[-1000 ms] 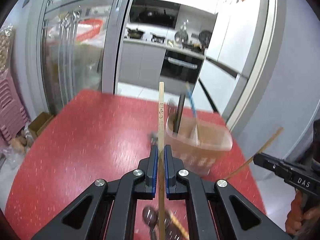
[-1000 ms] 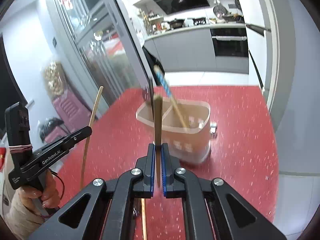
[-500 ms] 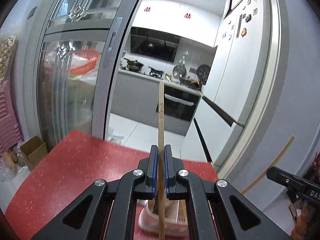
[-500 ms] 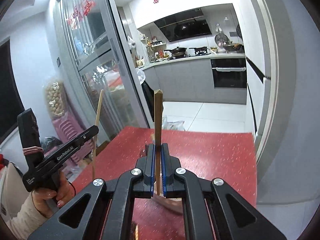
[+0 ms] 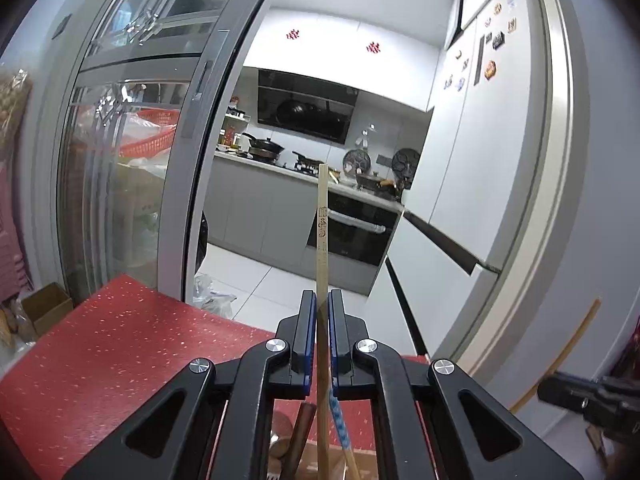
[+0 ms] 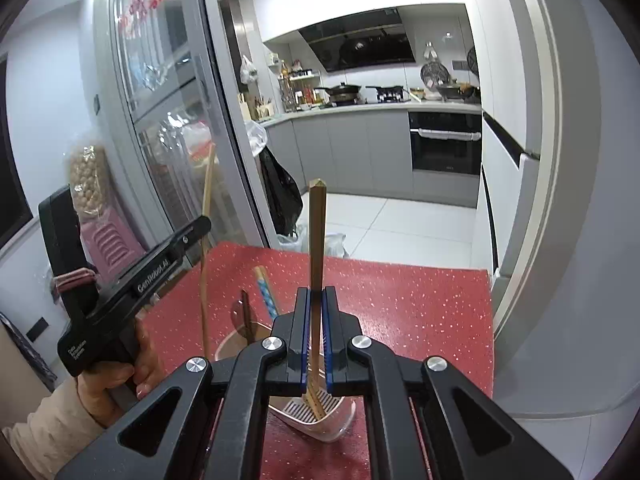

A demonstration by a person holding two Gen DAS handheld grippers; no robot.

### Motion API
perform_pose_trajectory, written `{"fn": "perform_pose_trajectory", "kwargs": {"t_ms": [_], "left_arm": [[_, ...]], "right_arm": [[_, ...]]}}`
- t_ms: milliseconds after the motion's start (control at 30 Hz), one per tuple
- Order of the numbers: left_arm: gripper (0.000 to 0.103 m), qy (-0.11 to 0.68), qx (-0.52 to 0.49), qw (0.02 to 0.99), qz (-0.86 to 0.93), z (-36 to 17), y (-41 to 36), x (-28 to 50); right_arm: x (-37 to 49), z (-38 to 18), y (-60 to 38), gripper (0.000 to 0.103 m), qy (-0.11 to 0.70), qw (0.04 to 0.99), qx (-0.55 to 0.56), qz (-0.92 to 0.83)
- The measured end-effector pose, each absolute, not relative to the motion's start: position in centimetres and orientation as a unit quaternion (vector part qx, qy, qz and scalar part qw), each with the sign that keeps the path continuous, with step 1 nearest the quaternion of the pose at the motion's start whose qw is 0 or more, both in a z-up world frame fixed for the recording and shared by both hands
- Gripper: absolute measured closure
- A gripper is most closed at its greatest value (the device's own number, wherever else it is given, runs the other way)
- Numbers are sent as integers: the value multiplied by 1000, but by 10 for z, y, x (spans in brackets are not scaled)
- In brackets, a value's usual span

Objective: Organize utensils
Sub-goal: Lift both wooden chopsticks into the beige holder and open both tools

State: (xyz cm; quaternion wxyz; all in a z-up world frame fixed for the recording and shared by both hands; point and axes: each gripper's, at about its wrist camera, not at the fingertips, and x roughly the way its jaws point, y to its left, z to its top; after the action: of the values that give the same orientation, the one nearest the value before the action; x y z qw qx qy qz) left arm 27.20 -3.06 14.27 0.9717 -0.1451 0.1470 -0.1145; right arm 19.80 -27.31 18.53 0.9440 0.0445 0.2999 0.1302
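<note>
My left gripper (image 5: 322, 300) is shut on a pale wooden chopstick (image 5: 322, 232) held upright above a utensil holder seen at the bottom edge (image 5: 320, 466). My right gripper (image 6: 315, 296) is shut on a darker wooden chopstick (image 6: 316, 236), also upright, its lower end inside the translucent pink utensil holder (image 6: 344, 420). A blue-patterned chopstick (image 6: 265, 290) and a dark handle (image 6: 245, 312) stand in the holder. The left gripper with its chopstick also shows in the right wrist view (image 6: 172, 248); the right gripper shows at the lower right of the left wrist view (image 5: 592, 396).
The holder stands on a red speckled table (image 6: 420, 304). A grey sliding glass door (image 5: 132, 184) is to the left, a white fridge (image 5: 480, 184) to the right, and a kitchen counter with pans (image 6: 360, 100) beyond the table.
Both grippers have tilted upward and moved over the holder, so it has dropped from the middle of each view to the bottom edge. Both stay shut on their chopsticks.
</note>
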Motion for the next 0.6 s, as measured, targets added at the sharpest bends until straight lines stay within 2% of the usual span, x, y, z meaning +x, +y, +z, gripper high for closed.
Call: {"fn": "perform_pose_trajectory", "kwargs": {"t_ms": [367,600], "left_arm": [[72,157,-114,975,-113,109,-45,285],[72,175,-79,976,-107,92,-49,276]], "right_arm": [[223,149,-265,97,352,926,14,136],[247,128,-267,97,389,909,45,144]]}}
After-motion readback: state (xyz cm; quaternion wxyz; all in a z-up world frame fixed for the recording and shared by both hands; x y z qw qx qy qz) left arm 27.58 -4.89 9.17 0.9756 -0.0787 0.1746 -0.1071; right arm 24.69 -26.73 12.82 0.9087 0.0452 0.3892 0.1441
